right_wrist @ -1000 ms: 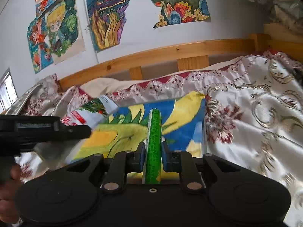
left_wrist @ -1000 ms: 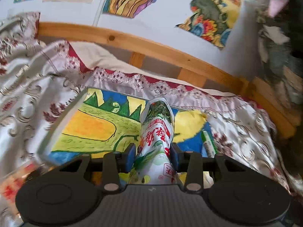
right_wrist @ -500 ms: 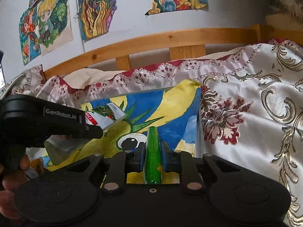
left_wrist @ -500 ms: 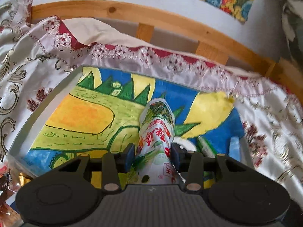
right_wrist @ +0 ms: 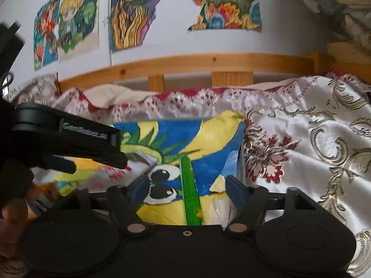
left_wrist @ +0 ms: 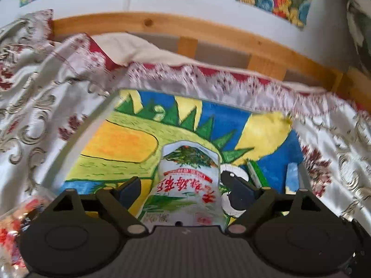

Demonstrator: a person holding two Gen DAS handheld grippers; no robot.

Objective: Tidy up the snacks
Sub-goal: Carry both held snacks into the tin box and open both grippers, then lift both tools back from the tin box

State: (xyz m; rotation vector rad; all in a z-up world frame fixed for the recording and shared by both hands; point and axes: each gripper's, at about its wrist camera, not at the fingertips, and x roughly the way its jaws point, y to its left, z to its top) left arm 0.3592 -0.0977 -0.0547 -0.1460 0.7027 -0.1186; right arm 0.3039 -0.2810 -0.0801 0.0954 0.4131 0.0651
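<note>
Left gripper: jaws stood spread wide, a gap on each side of the packet; nothing was clamped.
Packet: white snack pouch with red characters and green leaf print, lying between the left fingers on the painting, its far end pointing toward the rail.
Right gripper: jaws stood wide apart, clear of the stick on both sides.
Stick: slim green snack, lying lengthwise on the painting between the right fingers; in the left view it lay just right of the packet.
Painting: bright dragon picture in yellow, green and blue, lining a shallow tray on the bedspread.
Bedspread: pale satin with gold scrolls and red flowers, lace-edged.
Rail: wooden bed rail behind the bedspread.
Wall drawings: coloured sheets pinned above the rail.
Left gripper in right view: black body at the left edge, over the tray.
</note>
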